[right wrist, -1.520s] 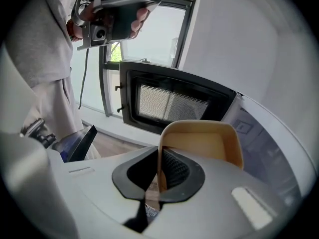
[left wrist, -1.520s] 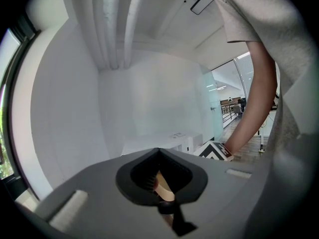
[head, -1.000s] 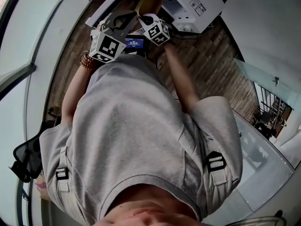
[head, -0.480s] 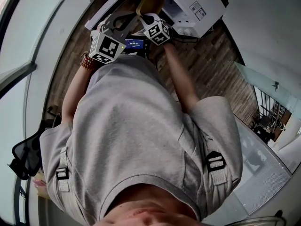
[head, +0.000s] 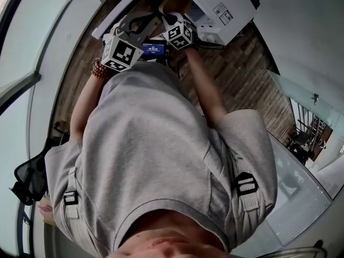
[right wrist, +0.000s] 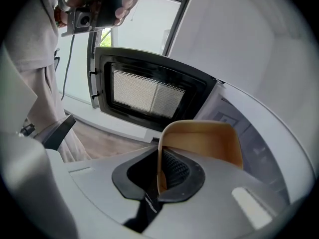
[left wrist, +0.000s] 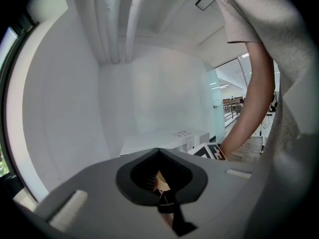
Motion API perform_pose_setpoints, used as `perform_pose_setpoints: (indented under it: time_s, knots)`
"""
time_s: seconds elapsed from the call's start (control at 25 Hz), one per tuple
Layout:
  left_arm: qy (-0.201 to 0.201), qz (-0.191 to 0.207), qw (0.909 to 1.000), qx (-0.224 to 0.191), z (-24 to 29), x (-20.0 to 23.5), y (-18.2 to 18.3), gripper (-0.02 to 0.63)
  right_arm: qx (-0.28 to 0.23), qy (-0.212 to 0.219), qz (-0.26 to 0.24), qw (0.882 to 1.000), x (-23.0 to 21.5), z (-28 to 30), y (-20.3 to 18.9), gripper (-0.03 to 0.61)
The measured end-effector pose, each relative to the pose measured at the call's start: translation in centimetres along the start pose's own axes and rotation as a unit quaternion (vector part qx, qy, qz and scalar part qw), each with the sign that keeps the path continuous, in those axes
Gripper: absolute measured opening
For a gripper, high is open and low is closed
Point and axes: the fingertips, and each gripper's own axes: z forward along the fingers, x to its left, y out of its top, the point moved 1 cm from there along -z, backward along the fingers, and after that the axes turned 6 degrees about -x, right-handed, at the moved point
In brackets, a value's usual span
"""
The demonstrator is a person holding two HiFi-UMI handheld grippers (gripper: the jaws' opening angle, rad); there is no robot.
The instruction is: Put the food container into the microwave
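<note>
A wooden plank floor (head: 236, 74) and white walls surround you. The tan plastic food container (right wrist: 202, 143) hangs just in front of the white microwave (head: 215, 4), whose door (right wrist: 149, 91) stands open. Your right gripper (right wrist: 160, 171) pinches the container's wall between its fingers. Your left gripper (left wrist: 159, 183) has its fingers nearly together on a tan sliver of it.

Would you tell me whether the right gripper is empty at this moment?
No, the right gripper has its jaws clamped on the side wall of the tan food container.
</note>
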Motion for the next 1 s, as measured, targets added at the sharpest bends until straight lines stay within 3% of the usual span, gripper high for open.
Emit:
perform_pose_setpoints:
  time_s: [0.52,1.0]
  knots:
    - [0.014,-0.002,0.9999,0.001,2.8,1.9,0.2,-0.017,0.022,-0.042,-0.003,0.999,-4.0,1.4,-1.5,0.025]
    - [-0.002,-0.003,1.0000,0.000,6.8,2.5,0.4,-0.017,0.028,-0.066,0.003,0.997,-7.0,2.8,-2.3,0.026]
